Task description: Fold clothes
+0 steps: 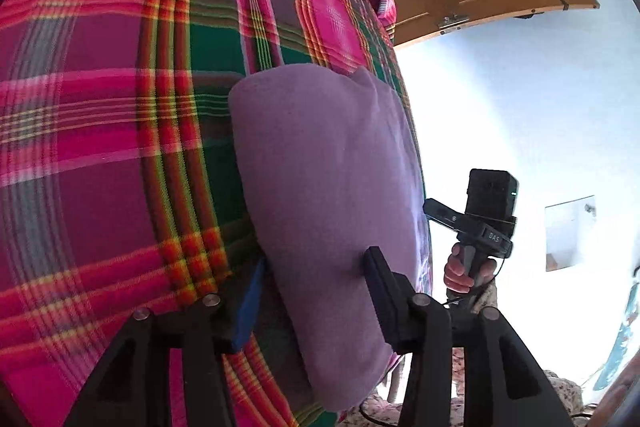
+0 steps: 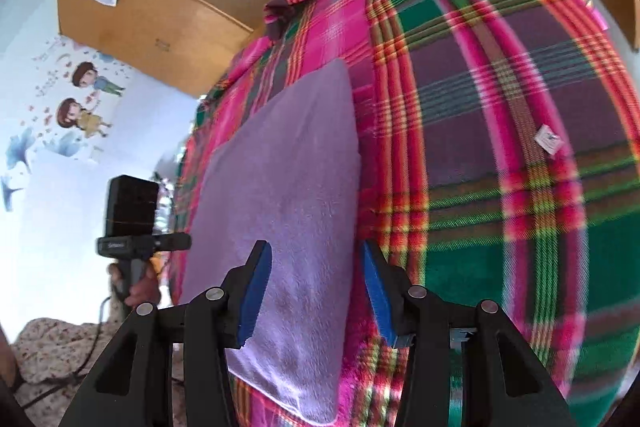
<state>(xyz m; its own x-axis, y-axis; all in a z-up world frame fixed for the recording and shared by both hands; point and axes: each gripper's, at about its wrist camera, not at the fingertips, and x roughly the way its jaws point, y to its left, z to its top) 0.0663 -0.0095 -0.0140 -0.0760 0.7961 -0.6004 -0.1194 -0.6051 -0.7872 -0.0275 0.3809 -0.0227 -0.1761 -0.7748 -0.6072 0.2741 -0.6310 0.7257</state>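
Your left gripper point(image 1: 316, 291) sat closest to the lens, its two fingers spread wide to either side of one end of the folded purple cloth point(image 1: 320, 195), the right-hand finger pressing into the fabric and the blue pad of the other just beside the cloth's edge; from that view you could not tell whether anything was truly pinched. Your right gripper point(image 2: 316, 287) stood the same way at the cloth's opposite end, jaws apart, one blue pad lying on the cloth point(image 2: 280, 211) and the other off its edge over the plaid blanket point(image 2: 500, 155). That cloth lay flat on the blanket, close to the blanket's edge, its long axis running straight from one gripper to the other, so each of you faced the other across it. Neither hand was clearly nearer: each already had an end. A small white tag point(image 2: 550, 141) rested on the blanket well apart from the cloth. By my reading, the next fold would turn on closing both ends evenly and bringing one end over toward the other along that long axis
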